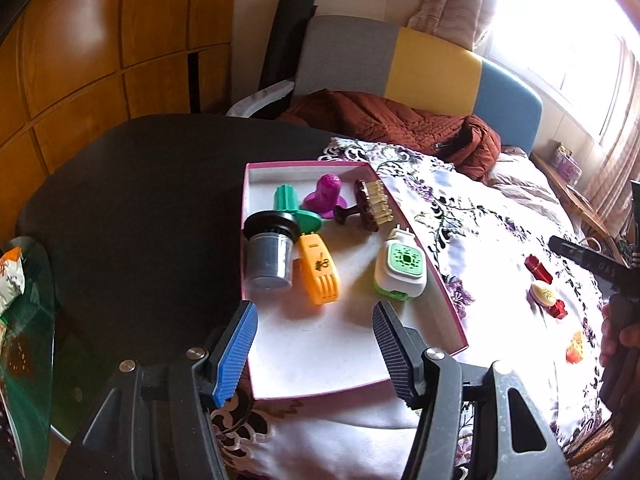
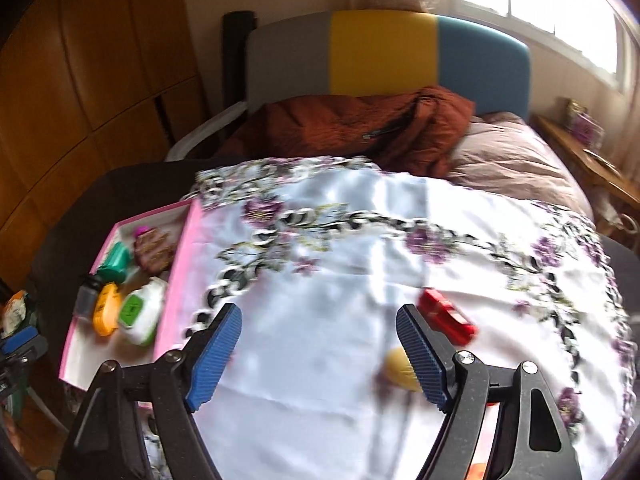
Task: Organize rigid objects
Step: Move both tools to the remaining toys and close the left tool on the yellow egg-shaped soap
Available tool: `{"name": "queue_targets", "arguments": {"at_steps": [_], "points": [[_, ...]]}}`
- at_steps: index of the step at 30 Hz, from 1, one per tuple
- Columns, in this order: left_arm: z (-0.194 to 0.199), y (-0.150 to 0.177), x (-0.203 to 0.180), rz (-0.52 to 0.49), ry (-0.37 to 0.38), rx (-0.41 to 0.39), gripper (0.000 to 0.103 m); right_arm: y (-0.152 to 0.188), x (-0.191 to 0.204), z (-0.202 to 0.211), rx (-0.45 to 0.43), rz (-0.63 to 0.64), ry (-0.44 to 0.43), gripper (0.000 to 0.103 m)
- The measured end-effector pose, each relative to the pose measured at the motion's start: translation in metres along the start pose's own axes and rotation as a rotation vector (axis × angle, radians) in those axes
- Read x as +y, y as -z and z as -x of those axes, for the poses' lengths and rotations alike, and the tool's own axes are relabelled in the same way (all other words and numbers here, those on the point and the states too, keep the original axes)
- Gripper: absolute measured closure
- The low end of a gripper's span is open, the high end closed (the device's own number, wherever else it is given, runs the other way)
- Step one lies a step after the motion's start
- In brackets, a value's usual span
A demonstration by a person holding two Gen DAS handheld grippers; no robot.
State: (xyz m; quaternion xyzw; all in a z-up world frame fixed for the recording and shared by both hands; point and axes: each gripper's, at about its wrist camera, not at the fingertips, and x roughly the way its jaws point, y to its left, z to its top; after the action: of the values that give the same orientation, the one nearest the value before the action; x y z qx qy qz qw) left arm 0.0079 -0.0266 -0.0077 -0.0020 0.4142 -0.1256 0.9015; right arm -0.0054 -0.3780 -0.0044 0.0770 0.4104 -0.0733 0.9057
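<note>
My left gripper (image 1: 314, 344) hangs over the near end of the pink-rimmed box (image 1: 448, 292), jaws apart, nothing between them. In the box: grey cup with black lid (image 1: 269, 254), orange piece (image 1: 320, 274), green-and-white plug-in unit (image 1: 401, 266), green piece (image 1: 289, 202), purple piece (image 1: 326, 196), brown brush (image 1: 372, 204). My right gripper (image 2: 318, 354) sits over the floral cloth (image 2: 320, 248) on the worktop, jaws apart and empty; its view is motion-blurred. A red piece (image 2: 446, 316) lies just beyond its right jaw; a yellow oval (image 2: 398, 368) is partly hidden behind that jaw. From the left view, a small red-and-yellow item (image 1: 575, 347) rests nearer the cloth's edge.
</note>
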Motion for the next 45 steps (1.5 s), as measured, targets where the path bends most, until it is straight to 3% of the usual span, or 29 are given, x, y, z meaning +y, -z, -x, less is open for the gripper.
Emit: {"name": "queue_targets", "arguments": {"at_steps": [6, 13, 19, 26, 35, 40, 43, 45], "points": [[-0.002, -0.007, -0.023, -0.051, 0.042, 0.001, 0.042, 0.003, -0.08, 0.013, -0.036, -0.12, 0.15, 0.019], [-0.01, -0.017, -0.071, -0.145, 0.1, 0.006, 0.042, 0.031, -0.17, 0.01, -0.022, -0.43, 0.331, 0.019], [-0.034, -0.016, -0.123, -0.234, 0.198, 0.088, 0.042, 0.038, -0.189, 0.019, -0.05, -0.548, 0.305, 0.018], [-0.057, -0.004, -0.197, -0.433, 0.297, 0.165, 0.042, 0.042, -0.198, 0.017, -0.03, -0.617, 0.269, 0.017], [-0.086, -0.004, -0.285, -0.687, 0.421, 0.19, 0.042, 0.043, -0.202, 0.014, -0.009, -0.638, 0.25, 0.016], [-0.109, -0.006, -0.323, -0.812, 0.449, 0.199, 0.042, 0.043, -0.205, 0.013, -0.005, -0.651, 0.241, 0.015], [-0.123, -0.002, -0.342, -0.879, 0.466, 0.228, 0.032, 0.043, -0.207, 0.012, -0.004, -0.664, 0.23, 0.015], [-0.133, 0.001, -0.352, -0.928, 0.453, 0.233, 0.032, 0.043, -0.209, 0.012, -0.007, -0.671, 0.224, 0.015]]}}
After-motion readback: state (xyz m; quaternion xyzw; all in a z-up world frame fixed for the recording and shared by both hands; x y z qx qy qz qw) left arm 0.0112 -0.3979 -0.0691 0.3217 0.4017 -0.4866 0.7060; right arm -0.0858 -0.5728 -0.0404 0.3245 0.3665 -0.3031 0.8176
